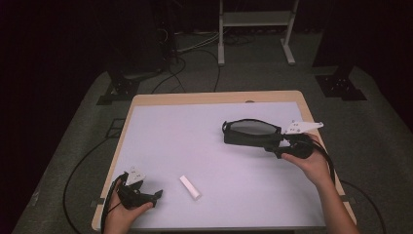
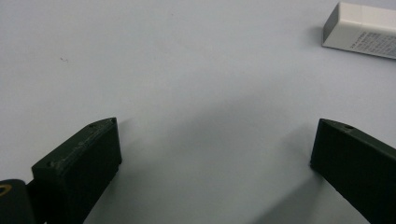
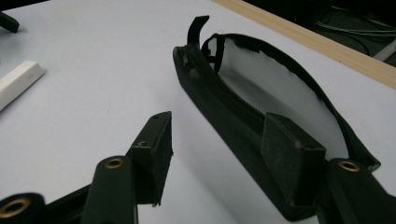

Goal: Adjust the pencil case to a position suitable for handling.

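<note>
at the right of the bench, the long black fabric zip pouch (image 1: 251, 132) lies open beside the spread right gripper (image 3: 212, 154) — unheld; the small white eraser block (image 1: 190, 187) waits outside, near the spread left gripper (image 2: 212, 149).

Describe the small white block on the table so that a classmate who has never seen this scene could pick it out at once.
Start at the pale table, on the near side where the person's hands come in. Between the left gripper and the black open pouch by the right gripper lies the small white block, flat and at a slant. It alone is white and rectangular, with fine print along one side.
</note>
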A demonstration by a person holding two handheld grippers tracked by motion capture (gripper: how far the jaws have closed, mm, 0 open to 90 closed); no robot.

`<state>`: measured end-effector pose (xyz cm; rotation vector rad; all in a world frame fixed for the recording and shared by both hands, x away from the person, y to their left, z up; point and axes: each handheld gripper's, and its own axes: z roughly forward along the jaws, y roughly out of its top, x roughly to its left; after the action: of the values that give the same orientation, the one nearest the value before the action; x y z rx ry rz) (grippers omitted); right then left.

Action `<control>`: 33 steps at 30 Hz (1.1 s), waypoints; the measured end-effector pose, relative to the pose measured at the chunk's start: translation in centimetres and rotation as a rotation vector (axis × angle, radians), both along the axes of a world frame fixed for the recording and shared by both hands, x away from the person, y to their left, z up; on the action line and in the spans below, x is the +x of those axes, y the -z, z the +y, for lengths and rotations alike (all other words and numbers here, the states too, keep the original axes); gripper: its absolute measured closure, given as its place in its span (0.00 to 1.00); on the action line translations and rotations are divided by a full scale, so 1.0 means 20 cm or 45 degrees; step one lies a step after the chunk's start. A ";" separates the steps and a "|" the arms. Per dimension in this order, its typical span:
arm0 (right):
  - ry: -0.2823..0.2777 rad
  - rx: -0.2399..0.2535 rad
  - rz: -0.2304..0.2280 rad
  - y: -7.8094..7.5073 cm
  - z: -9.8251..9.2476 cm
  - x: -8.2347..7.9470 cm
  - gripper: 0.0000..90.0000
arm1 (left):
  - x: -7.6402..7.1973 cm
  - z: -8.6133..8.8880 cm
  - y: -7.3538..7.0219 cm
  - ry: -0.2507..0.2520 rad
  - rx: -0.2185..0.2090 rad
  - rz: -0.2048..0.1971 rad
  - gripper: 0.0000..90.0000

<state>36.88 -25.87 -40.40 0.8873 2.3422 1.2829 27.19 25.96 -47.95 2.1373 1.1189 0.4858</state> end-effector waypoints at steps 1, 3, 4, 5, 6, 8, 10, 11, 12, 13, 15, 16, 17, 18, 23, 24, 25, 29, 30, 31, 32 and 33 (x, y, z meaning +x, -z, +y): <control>-0.007 0.007 0.004 -0.01 0.01 0.02 0.47 | 0.00 0.00 0.00 0.000 0.000 -0.001 0.01; -0.009 0.004 0.002 -0.01 0.02 0.03 0.47 | 0.00 0.00 0.00 0.000 -0.001 -0.001 0.01; -0.014 0.002 0.002 -0.02 0.03 0.05 0.47 | 0.00 0.00 0.00 0.000 0.000 0.000 0.01; -0.014 0.002 0.002 -0.02 0.03 0.05 0.47 | 0.00 0.00 0.00 0.000 0.000 0.000 0.01; -0.015 0.001 0.000 -0.02 0.03 0.06 0.47 | 0.00 0.00 0.00 0.000 0.000 0.000 0.01; -0.020 -0.004 -0.001 -0.04 0.05 0.08 0.47 | 0.00 0.00 0.00 -0.002 -0.004 -0.001 0.01; -0.030 -0.002 -0.001 -0.05 0.06 0.10 0.47 | 0.00 0.00 0.00 -0.001 -0.002 0.000 0.01; -0.033 -0.003 0.000 -0.05 0.06 0.11 0.46 | 0.00 0.00 0.00 -0.004 -0.006 -0.002 0.01; -0.033 -0.003 0.000 -0.05 0.06 0.11 0.46 | 0.00 0.00 0.00 -0.004 -0.006 -0.002 0.01; -0.035 0.001 -0.004 -0.05 0.07 0.12 0.46 | 0.00 0.00 0.00 -0.003 -0.005 -0.001 0.01; -0.050 -0.011 0.003 -0.05 0.08 0.14 0.46 | 0.00 0.00 0.00 0.000 0.002 -0.001 0.01; -0.065 -0.016 0.007 -0.06 0.09 0.16 0.46 | 0.00 0.00 0.00 0.002 0.003 -0.002 0.01; -0.070 -0.025 0.011 -0.06 0.10 0.17 0.46 | 0.00 0.00 0.00 0.001 0.003 -0.003 0.01; -0.072 -0.021 0.008 -0.06 0.10 0.18 0.46 | 0.00 0.00 0.00 0.001 0.003 -0.003 0.01; -0.091 -0.031 0.018 -0.05 0.12 0.21 0.47 | 0.00 0.00 0.00 -0.001 -0.002 -0.001 0.01; -0.104 -0.029 0.017 -0.04 0.14 0.23 0.48 | 0.00 0.00 0.00 -0.001 -0.002 -0.002 0.01; -0.110 -0.032 0.016 -0.04 0.14 0.23 0.48 | 0.00 0.00 0.00 -0.001 -0.003 -0.004 0.01; -0.123 -0.042 0.025 -0.03 0.16 0.25 0.50 | 0.00 0.00 0.00 -0.001 -0.004 -0.004 0.01; -0.131 -0.042 0.023 -0.02 0.16 0.26 0.50 | 0.00 0.00 0.00 -0.001 -0.003 -0.004 0.01; -0.132 -0.039 0.031 -0.02 0.17 0.27 0.51 | 0.00 0.00 0.00 -0.001 -0.004 -0.004 0.01; -0.144 -0.046 0.033 -0.01 0.17 0.28 0.53 | 0.00 0.00 0.00 -0.002 -0.004 -0.004 0.01; -0.144 -0.046 0.033 -0.01 0.17 0.28 0.53 | 0.00 0.00 0.00 -0.002 -0.004 -0.004 0.01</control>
<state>42.40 -22.41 -40.30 0.7750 2.4586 1.2751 27.19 25.95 -47.99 2.1326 1.1184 0.4878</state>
